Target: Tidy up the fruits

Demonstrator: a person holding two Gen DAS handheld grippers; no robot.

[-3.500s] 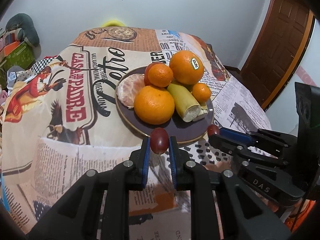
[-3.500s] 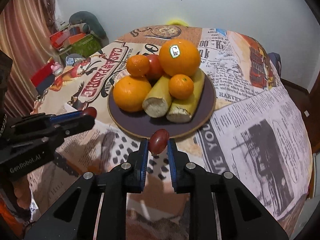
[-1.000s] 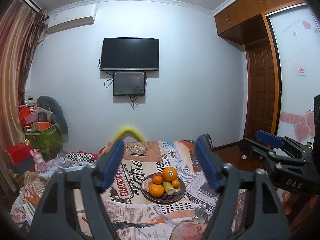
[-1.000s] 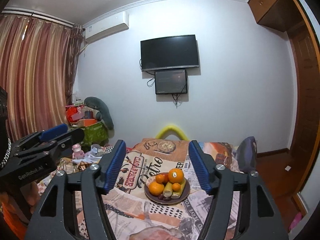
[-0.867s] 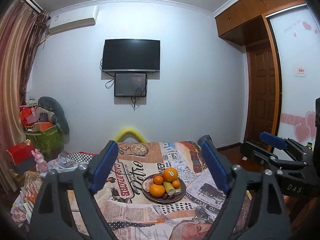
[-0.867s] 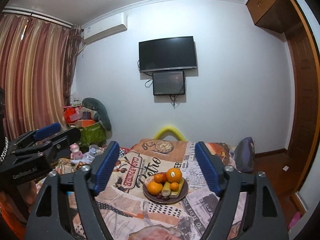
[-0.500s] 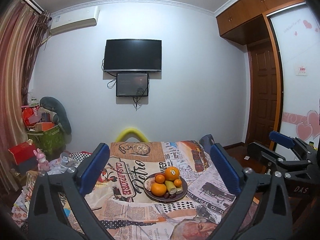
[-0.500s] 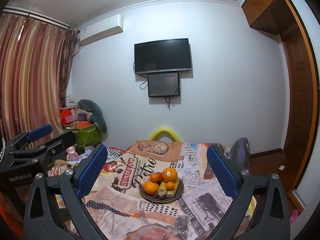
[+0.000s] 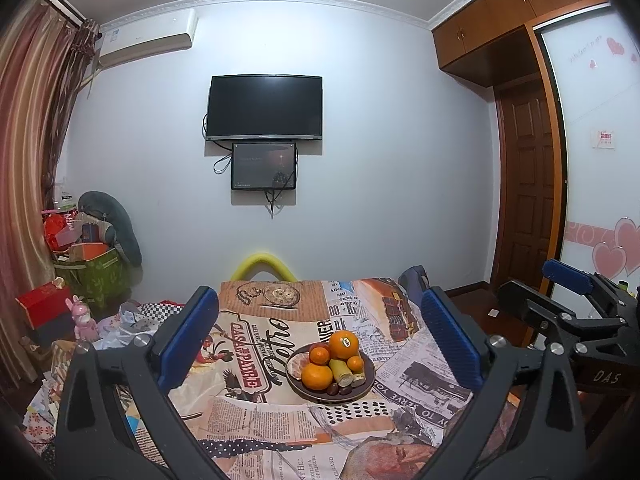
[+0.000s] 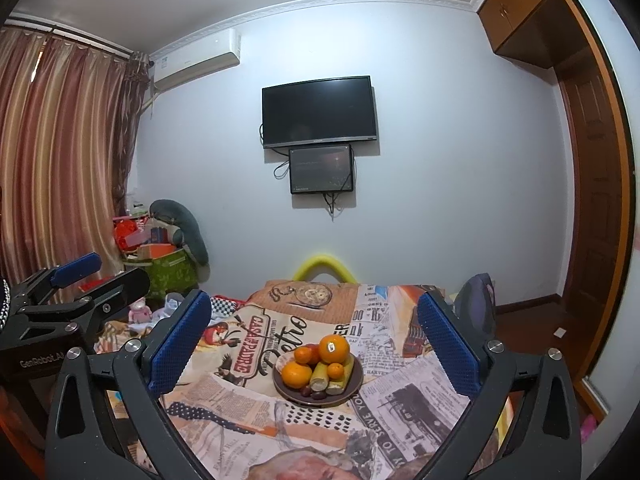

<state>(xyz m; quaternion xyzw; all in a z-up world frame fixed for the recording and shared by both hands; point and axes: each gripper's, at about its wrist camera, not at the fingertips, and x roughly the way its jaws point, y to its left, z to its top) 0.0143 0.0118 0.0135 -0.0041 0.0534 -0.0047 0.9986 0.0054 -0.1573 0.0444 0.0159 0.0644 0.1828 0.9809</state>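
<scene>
A dark round plate (image 9: 362,391) (image 10: 352,394) on the table holds several oranges, a large stickered orange (image 9: 343,344) (image 10: 333,348), cut yellow stalks (image 9: 343,372) (image 10: 319,378) and two dark red dates (image 9: 339,389) (image 10: 312,393) at its near rim. My left gripper (image 9: 320,340) is wide open and empty, held well back from the table. My right gripper (image 10: 316,340) is wide open and empty too, equally far back. Each gripper also shows at the edge of the other's view.
The table is covered with a newspaper-print cloth (image 9: 256,360). A yellow chair back (image 9: 264,266) stands behind it. Boxes and a plush toy (image 9: 88,256) pile up at the left by the curtain. A wooden door (image 9: 528,200) is at the right. A TV (image 9: 264,108) hangs on the wall.
Both grippers let go of the dates, which now lie on the plate, then pulled far back and up from the table. Over the last second both jaws opened wider.
</scene>
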